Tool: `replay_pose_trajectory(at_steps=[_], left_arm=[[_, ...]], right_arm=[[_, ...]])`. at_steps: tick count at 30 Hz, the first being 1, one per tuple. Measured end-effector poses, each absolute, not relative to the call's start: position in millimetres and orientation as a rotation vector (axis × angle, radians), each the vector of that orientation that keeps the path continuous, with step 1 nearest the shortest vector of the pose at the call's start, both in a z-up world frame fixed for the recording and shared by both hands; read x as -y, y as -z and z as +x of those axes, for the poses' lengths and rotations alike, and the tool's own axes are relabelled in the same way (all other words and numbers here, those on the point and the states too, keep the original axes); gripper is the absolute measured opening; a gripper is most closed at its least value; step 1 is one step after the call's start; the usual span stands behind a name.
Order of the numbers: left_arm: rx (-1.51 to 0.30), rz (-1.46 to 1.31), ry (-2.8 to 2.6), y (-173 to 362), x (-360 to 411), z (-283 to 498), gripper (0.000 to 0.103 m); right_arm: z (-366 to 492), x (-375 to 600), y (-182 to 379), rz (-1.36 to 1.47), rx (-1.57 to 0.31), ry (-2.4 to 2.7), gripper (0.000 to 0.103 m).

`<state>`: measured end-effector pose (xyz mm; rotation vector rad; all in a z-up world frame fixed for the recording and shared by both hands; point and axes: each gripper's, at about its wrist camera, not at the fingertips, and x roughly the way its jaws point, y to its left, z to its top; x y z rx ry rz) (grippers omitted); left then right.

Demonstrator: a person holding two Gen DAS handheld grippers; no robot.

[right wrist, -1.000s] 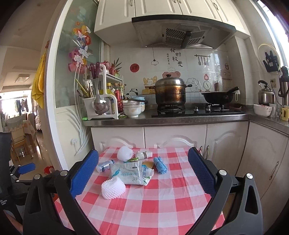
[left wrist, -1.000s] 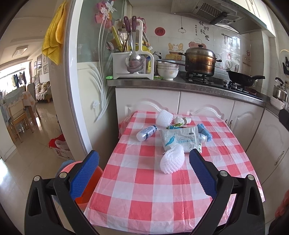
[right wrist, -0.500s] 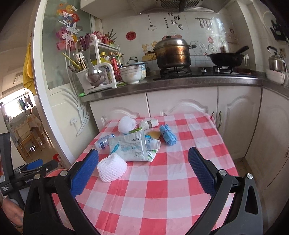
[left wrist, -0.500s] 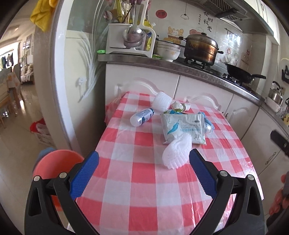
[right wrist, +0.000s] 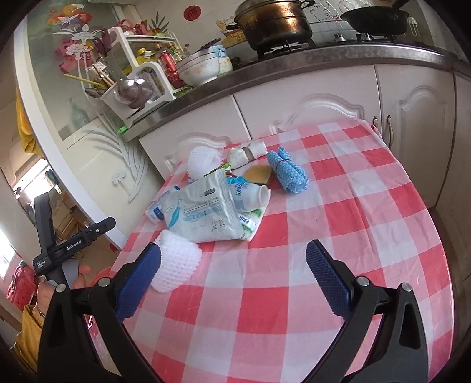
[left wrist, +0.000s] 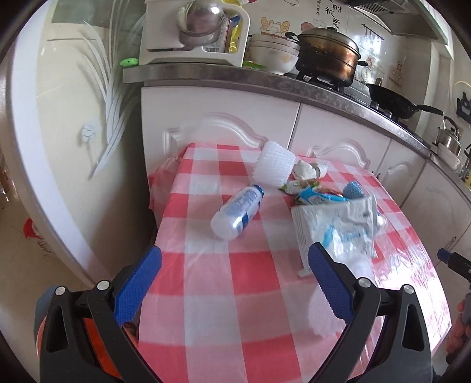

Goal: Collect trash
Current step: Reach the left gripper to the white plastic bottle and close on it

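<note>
— What do you see closest to us?

— Both grippers hang over the red-checked table (right wrist: 294, 309), each with jaws spread wide and nothing between them. The right gripper (right wrist: 232, 275) has a white foam net (right wrist: 176, 265) just beside its left finger. The left gripper (left wrist: 235, 280) is at the table's left edge.

— And the trash?

— In the middle lies a crumpled white wrapper (right wrist: 203, 215), partly over a small bottle (right wrist: 250, 196). Another plastic bottle (left wrist: 238, 212) lies on its side, to the left of the wrapper (its label is blue). Further back are a blue rolled cloth (right wrist: 288, 172) and a second foam net (left wrist: 273, 168). Behind, on the counter, stands a brown pot (right wrist: 276, 20).
</note>
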<state>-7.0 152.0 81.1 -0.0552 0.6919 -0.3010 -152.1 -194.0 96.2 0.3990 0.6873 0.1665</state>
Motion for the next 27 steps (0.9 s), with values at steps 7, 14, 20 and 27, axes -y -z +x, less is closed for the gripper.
replay_pose_trajectory(at_steps=[7, 14, 20, 27], left_arm=[[-0.687, 0.036, 0.345, -71.7, -134.4, 41.0, 0.098], [-0.728, 0.111, 0.362, -54.1, -121.6, 72.1, 0.077], [-0.794, 0.152, 0.385, -35.2, -110.7, 90.2, 0.070], [-0.851, 0.171, 0.355, -22.6, -103.0, 105.9, 0.051]], right_arm=[[-85.0, 242.4, -88.5, 0.414, -0.700, -0.125, 0.099], [-26.1, 264.8, -66.5, 0.494, -0.766, -0.158, 0.098], [6.7, 260.0, -49.5, 0.462, -0.818, -0.160, 0.097], [30.7, 249.9, -39.9, 0.378, -0.840, -0.149, 0.092]])
